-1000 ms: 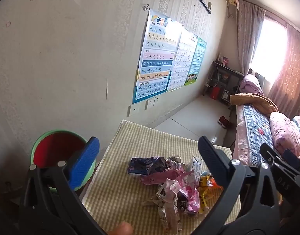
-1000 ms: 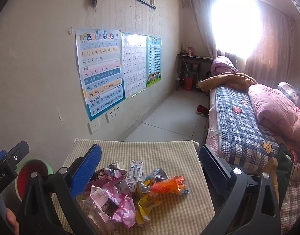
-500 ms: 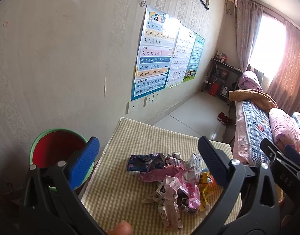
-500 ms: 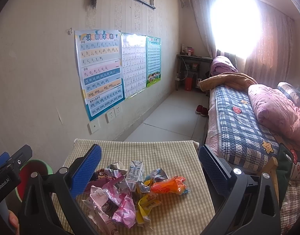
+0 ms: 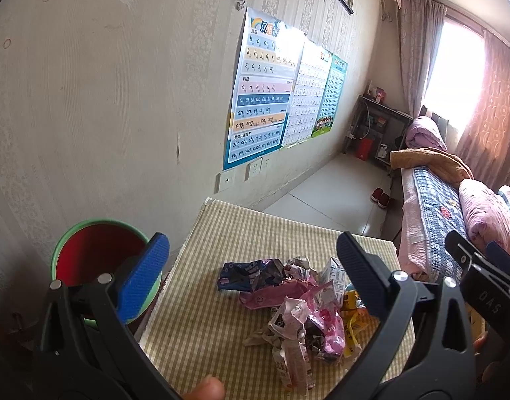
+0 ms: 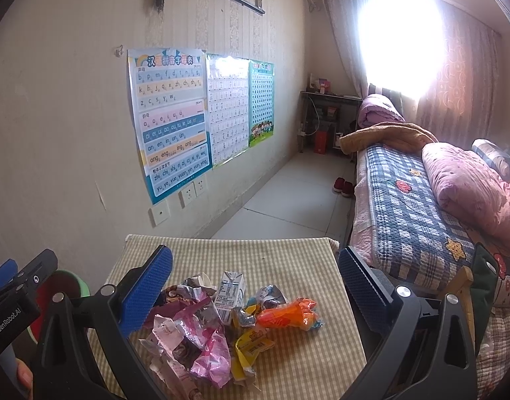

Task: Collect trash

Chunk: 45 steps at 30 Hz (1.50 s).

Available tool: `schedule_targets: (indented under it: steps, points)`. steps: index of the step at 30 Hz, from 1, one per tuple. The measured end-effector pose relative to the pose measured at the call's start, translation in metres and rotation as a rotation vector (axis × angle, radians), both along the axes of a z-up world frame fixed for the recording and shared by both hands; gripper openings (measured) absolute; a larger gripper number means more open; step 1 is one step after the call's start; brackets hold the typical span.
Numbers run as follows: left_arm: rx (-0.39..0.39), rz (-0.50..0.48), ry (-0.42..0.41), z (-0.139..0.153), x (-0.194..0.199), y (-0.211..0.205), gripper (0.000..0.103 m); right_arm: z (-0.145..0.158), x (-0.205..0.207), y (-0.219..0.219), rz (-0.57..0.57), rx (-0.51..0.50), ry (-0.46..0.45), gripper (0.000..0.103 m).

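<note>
A pile of crumpled wrappers lies on a checked tablecloth: a dark blue wrapper, pink wrappers, a small milk carton, a yellow wrapper and an orange wrapper. A green bin with a red inside stands left of the table, also at the left in the right wrist view. My left gripper is open and empty above the pile. My right gripper is open and empty above the pile too.
A wall with posters runs along the left. A bed with a blue checked quilt and pink bedding stands right of the table. Bare tiled floor lies beyond the table. A shelf stands at the far end.
The left gripper has drifted slightly, so the wall and bin shifted a little in its view. The right gripper has barely moved. The trash has not moved.
</note>
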<state>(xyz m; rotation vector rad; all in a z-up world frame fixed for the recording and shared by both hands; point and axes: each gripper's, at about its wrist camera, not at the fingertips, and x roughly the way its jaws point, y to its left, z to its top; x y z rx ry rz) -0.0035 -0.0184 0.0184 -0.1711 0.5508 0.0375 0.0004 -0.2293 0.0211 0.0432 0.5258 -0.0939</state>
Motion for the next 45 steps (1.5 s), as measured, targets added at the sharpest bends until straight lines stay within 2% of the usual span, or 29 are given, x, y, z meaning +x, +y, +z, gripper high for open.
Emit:
schedule_targets:
  steps: [22,31,38,41,45]
  points:
    - [0.058,0.003,-0.006,-0.0022,-0.0005,-0.0055,0.098,-0.0025,-0.0001,-0.002,-0.001,-0.002,0.007,0.096]
    - [0.079,0.029,-0.054,0.0009,-0.0047,-0.003,0.098,-0.0025,0.0005,-0.0012,-0.001,-0.001,0.009,0.096]
    - [0.047,0.02,-0.075,0.0019,-0.0063,-0.0014,0.098,-0.0026,0.0006,0.0008,-0.001,-0.001,0.01,0.096]
    - [0.033,0.001,-0.063,0.0012,-0.0054,-0.003,0.098,-0.0029,0.0007,0.0009,-0.001,-0.001,0.011,0.096]
    - [0.06,-0.004,-0.034,-0.0025,-0.0024,-0.0052,0.098,-0.0042,0.0007,0.0031,-0.001,0.0,0.016,0.096]
